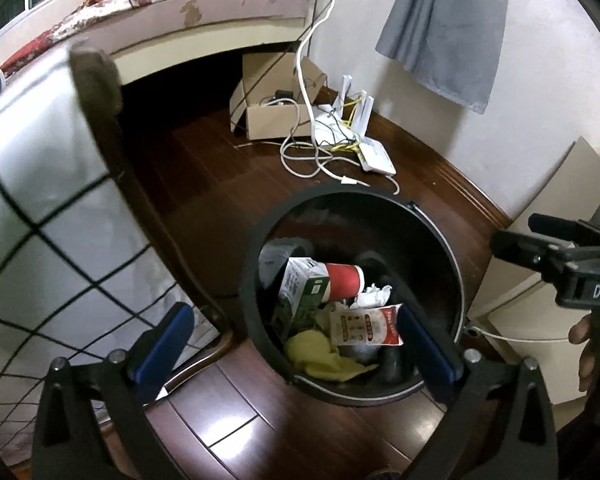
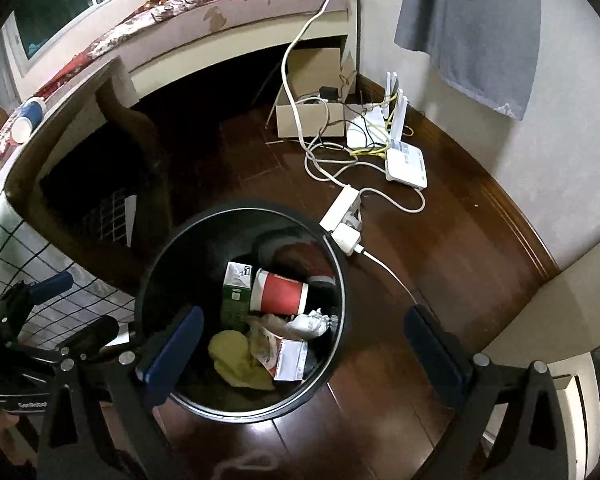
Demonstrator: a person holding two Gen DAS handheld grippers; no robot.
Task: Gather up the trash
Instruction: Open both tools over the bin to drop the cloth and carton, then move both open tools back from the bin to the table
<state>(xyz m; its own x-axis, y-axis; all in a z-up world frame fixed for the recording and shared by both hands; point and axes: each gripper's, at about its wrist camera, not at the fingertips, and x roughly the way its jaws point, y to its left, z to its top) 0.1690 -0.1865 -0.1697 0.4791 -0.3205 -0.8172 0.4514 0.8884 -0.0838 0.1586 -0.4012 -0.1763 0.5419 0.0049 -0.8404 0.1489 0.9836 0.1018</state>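
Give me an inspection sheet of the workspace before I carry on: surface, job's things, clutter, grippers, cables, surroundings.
Surface: dark wood floor, no loose trash seen on it.
Job's things: black bin holds a red cup, green carton, yellow cloth, crumpled paper and a wrapper.
Clutter: open cardboard box under the bed; blue-and-white cup on the bed's edge.
Grippers: left gripper and right gripper both open, empty, over the bin.
Cables: white cords tangled by the router; power strip beside the bin.
Surroundings: bed, grey cloth hanging on the wall.
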